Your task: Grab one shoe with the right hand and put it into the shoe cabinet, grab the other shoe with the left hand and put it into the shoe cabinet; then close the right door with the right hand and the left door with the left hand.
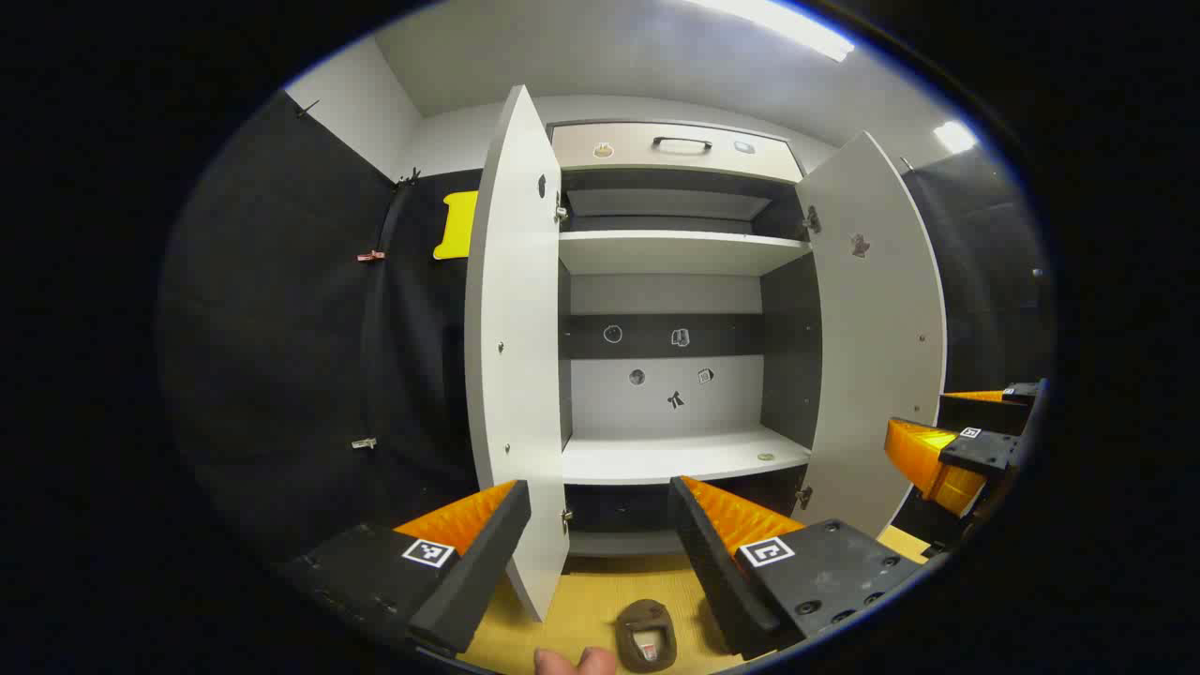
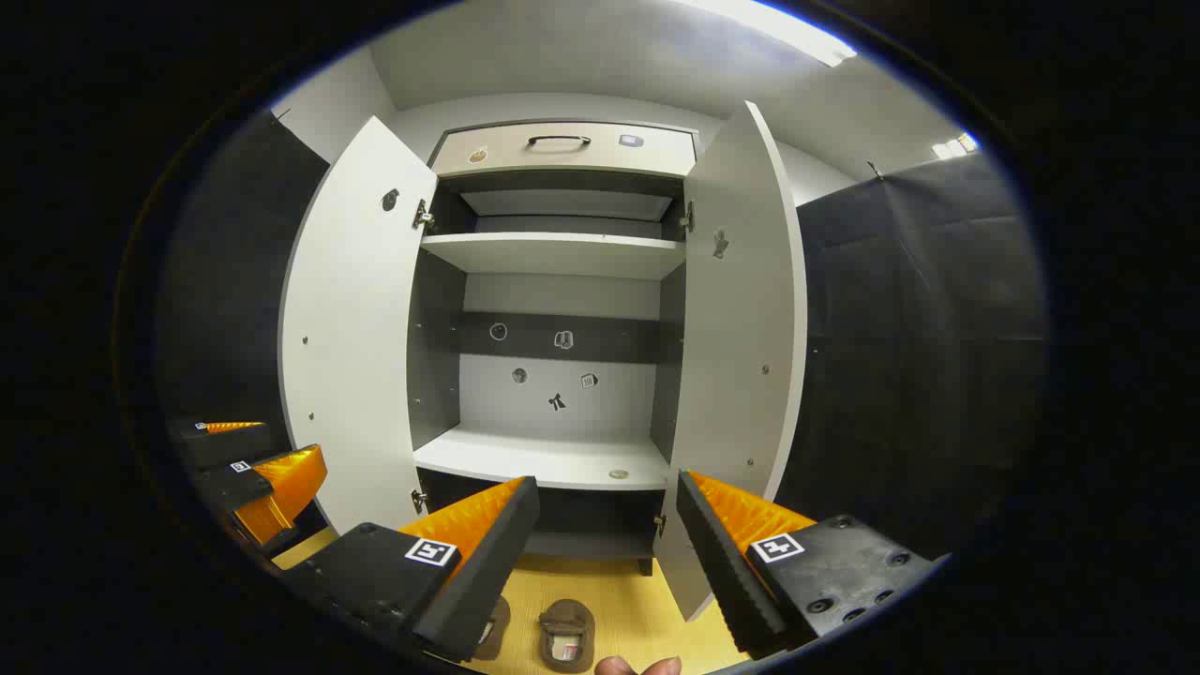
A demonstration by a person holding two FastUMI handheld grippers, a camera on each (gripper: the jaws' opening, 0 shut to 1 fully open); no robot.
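The shoe cabinet [image 1: 670, 459] [image 2: 553, 464] stands ahead with both doors swung wide: the left door [image 1: 511, 347] [image 2: 352, 337] and the right door [image 1: 881, 328] [image 2: 741, 309]. Its shelves are bare. A brown shoe [image 1: 647, 636] lies on the yellow floor below my left gripper [image 1: 600, 548], which is open and holds nothing. In the right gripper view two brown shoes sit side by side on the floor, one [image 2: 566, 636] in plain sight, the other [image 2: 495, 626] partly hidden behind a finger. My right gripper [image 2: 607, 544] is open and empty above them.
A drawer with a dark handle [image 1: 682, 143] [image 2: 559, 141] tops the cabinet. Black cloth walls flank it on both sides. The right gripper [image 1: 947, 450] shows at the right edge of the left gripper view, and the left gripper [image 2: 253, 473] at the left edge of the right gripper view. Fingertips of a hand [image 1: 572, 661] [image 2: 637, 666] peek in at the bottom.
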